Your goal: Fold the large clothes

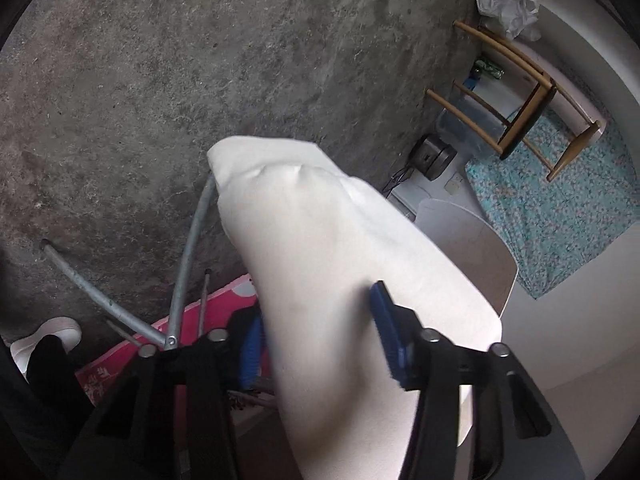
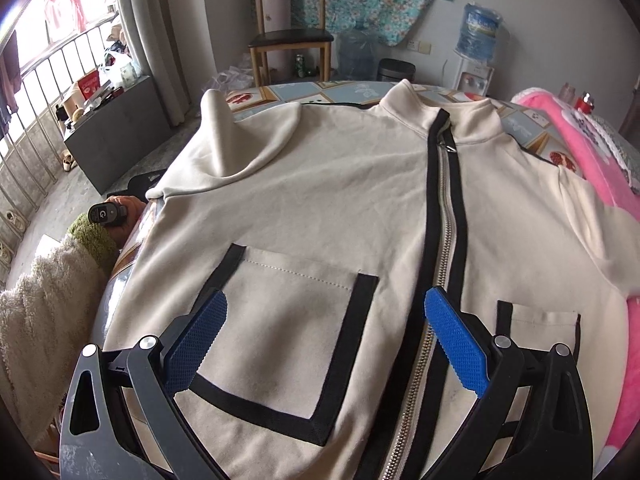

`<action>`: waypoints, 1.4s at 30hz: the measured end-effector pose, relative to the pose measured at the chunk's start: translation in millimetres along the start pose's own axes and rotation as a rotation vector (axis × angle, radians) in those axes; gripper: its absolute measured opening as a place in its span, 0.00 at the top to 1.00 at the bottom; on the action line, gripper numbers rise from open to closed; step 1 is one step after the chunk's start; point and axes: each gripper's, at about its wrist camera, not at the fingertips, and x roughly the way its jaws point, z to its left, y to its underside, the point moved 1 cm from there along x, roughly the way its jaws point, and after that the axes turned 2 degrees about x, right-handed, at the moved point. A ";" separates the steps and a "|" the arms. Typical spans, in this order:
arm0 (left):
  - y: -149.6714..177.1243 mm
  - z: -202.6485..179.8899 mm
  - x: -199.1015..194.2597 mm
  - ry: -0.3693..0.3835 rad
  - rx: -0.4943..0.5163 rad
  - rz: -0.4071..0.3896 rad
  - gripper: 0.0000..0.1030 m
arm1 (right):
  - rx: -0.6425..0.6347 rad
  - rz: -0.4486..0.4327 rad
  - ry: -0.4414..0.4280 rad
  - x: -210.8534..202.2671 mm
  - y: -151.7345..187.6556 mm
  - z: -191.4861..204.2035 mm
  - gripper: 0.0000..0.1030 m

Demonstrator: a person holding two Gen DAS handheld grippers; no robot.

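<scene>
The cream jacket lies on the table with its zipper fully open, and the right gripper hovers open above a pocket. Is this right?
Not quite. In the right wrist view the zipper is closed up to the collar, not open. The rest holds: the jacket lies on the table, and the right gripper hovers open above a pocket.

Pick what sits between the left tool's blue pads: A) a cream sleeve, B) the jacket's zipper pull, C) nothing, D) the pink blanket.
A: in the left wrist view the cream sleeve runs between the left tool's blue pads, which press its sides.
</scene>
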 end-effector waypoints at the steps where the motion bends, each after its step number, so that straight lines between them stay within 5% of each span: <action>1: -1.3 -2.8 -5.0 0.019 0.004 -0.023 0.76 | 0.005 -0.002 0.004 -1.1 0.6 -2.3 0.07; 4: -3.3 -24.5 -38.1 0.111 0.053 -0.135 0.90 | 0.024 -0.006 0.006 -4.3 2.9 -9.1 0.07; 7: 8.2 -64.0 -73.7 0.140 0.176 -0.218 0.93 | 0.043 -0.017 0.004 -8.3 4.7 -16.4 0.07; 10: 53.8 -122.0 -114.7 0.110 0.431 -0.335 0.93 | 0.066 -0.038 0.005 -15.0 7.1 -26.0 0.07; 14: 182.2 -199.9 -126.6 -0.047 0.952 -0.388 0.93 | 0.126 -0.067 0.031 -27.1 12.9 -49.9 0.07; 16: 260.4 -217.3 -106.3 -0.163 1.247 -0.354 0.92 | 0.174 -0.071 0.071 -31.9 17.6 -68.4 0.07; 18: 331.2 -209.4 -72.9 -0.314 1.505 -0.291 0.92 | 0.210 -0.060 0.101 -34.6 22.6 -85.6 0.07; 21: 393.5 -166.1 -24.6 -0.486 1.735 -0.191 0.83 | 0.246 -0.053 0.157 -41.6 29.8 -108.6 0.07; 23: 410.2 -121.6 6.4 -0.588 1.773 -0.101 0.66 | 0.273 -0.067 0.181 -50.8 35.9 -122.9 0.07; 25: 413.0 -77.0 29.8 -0.652 1.787 -0.045 0.33 | 0.317 -0.102 0.191 -64.3 42.7 -137.7 0.07; 29: 415.5 -11.3 42.7 -0.754 1.825 -0.057 0.22 | 0.361 -0.169 0.197 -90.1 54.9 -161.7 0.07; 32: 419.6 9.7 25.9 -0.744 1.886 -0.117 0.17 | 0.341 -0.195 0.177 -102.2 55.0 -171.8 0.07; 36: 414.1 16.9 -0.4 -0.691 1.849 -0.221 0.05 | 0.350 -0.182 -0.067 -97.4 23.5 -166.1 0.07; 40: 382.1 20.5 -0.5 -0.774 1.726 -0.284 0.05 | 0.327 -0.050 -0.371 -58.7 -28.8 -119.7 0.07; 42: 366.9 23.7 3.0 -0.827 1.680 -0.276 0.05 | 0.270 0.055 -0.454 -28.2 -56.6 -80.7 0.07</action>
